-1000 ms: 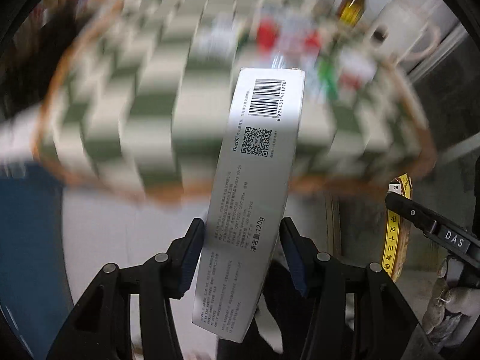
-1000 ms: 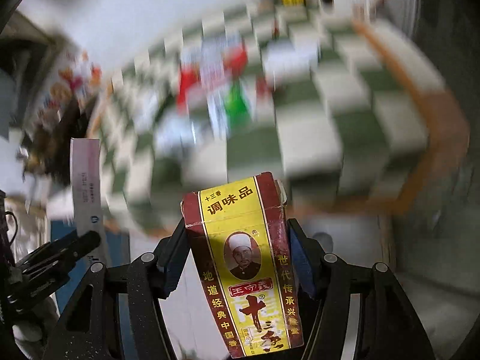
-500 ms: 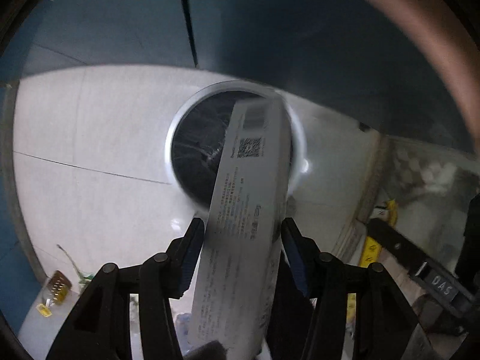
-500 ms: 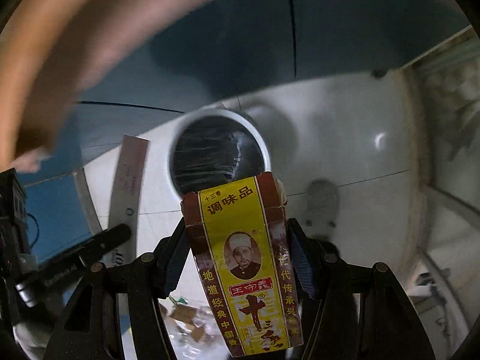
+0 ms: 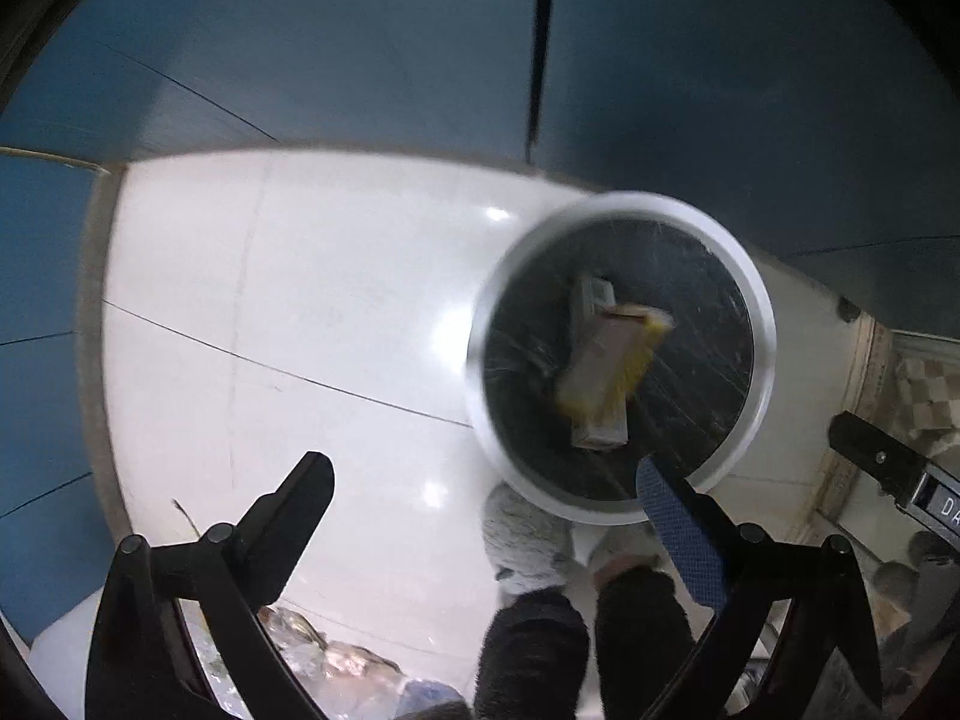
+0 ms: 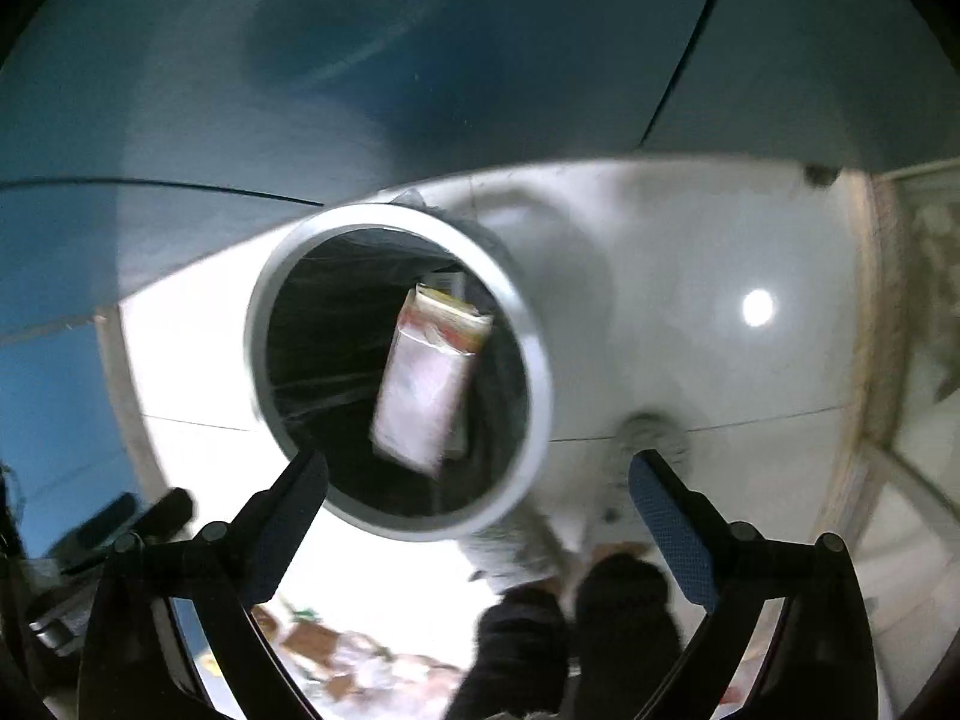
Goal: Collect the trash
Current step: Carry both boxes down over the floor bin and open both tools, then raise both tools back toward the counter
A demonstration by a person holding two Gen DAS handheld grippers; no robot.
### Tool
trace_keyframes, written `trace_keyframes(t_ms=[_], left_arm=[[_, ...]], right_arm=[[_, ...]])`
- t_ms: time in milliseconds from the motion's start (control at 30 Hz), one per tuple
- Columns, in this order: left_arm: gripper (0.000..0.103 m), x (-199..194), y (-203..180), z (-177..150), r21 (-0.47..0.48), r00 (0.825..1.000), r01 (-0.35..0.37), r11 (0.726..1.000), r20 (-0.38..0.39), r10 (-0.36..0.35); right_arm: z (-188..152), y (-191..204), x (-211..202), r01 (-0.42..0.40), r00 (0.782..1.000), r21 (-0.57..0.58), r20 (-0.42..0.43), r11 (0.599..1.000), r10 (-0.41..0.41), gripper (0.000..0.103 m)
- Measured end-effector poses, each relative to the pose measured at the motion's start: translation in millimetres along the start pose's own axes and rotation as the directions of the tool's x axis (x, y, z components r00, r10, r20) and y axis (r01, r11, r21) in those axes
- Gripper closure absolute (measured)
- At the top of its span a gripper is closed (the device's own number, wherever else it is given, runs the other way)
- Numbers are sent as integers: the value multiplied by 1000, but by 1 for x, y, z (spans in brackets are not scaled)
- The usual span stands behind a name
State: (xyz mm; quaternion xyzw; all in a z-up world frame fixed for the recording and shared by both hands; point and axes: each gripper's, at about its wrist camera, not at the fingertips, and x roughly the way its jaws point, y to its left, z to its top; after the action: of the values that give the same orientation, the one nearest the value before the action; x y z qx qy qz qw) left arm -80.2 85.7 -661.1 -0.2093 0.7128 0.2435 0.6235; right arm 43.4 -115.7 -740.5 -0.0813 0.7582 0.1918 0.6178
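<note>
Both grippers hang over the round bin (image 5: 621, 360) on the white floor (image 5: 288, 312), and both are opening with nothing between the fingers: the left gripper (image 5: 486, 534) and the right gripper (image 6: 480, 516) have let go, and the boxes are dropping inside the rim. The yellow-edged box (image 5: 606, 360) and the pale box (image 5: 591, 300) beneath it are blurred in the black liner, so I cannot tell if they have settled. The risk, to my eye, is a box catching on the rim or dragging the loose liner down, or a low gripper knocking the light bin over as it pulls away. A fuzzy slipper (image 5: 522, 534) stands just beside the bin and could nudge it. The right view looks deeper into the bin, showing the box's red and white face (image 6: 429, 384); the left view alone shows crumpled clear wrapping (image 5: 324, 660) by the floor's near edge.
</note>
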Motion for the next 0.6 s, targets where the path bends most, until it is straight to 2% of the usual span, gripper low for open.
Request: trace_keyframes(t_ms=[67,167,300,600], left_arm=[[0,-17,1,-6,-3,1000,-18,1000,17,18],[0,-45,7,-12,-23,1000,-6,1000,24,7],[0,-90,9,-25,-28,999,14,1000,31,-13],[0,-182,-5,-68,42,997,44,998,62,-46]], right_arm=[[-7,5,-18,62,998,-36,18,997,-61,2],[-14,16,-44,117,993,-72,36,991,-115,2],[-35,26,-97,165,985,-107,69,980,-159,2],[-85,46,-231,168,980,-101,129,981,-155,2]])
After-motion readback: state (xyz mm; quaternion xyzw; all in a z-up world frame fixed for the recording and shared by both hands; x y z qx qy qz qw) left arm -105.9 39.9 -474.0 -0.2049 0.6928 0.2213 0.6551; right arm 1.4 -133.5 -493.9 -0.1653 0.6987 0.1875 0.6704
